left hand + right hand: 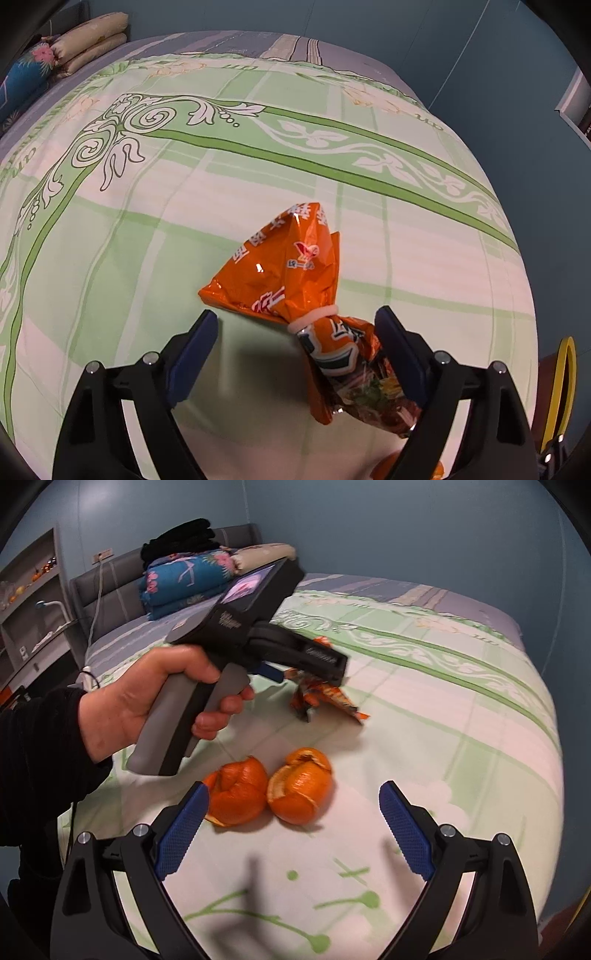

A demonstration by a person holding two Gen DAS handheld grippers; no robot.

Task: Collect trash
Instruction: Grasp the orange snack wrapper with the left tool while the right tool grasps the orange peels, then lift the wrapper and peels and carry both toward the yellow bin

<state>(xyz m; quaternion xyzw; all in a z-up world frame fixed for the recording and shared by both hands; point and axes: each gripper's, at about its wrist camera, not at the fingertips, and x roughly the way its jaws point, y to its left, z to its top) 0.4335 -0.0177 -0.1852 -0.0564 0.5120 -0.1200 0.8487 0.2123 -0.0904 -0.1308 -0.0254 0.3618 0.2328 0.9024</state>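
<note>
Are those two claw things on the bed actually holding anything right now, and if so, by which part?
Nothing is held. The left gripper stands open around the orange snack wrapper's tied neck, not pinching it. The right gripper hangs open near the two orange peels.

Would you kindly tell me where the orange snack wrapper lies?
In the left wrist view the orange snack wrapper lies on the green bedspread, its tail beside the right finger.

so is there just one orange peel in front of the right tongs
No, two orange peels lie side by side on the bedspread ahead of the open right tongs.
</note>
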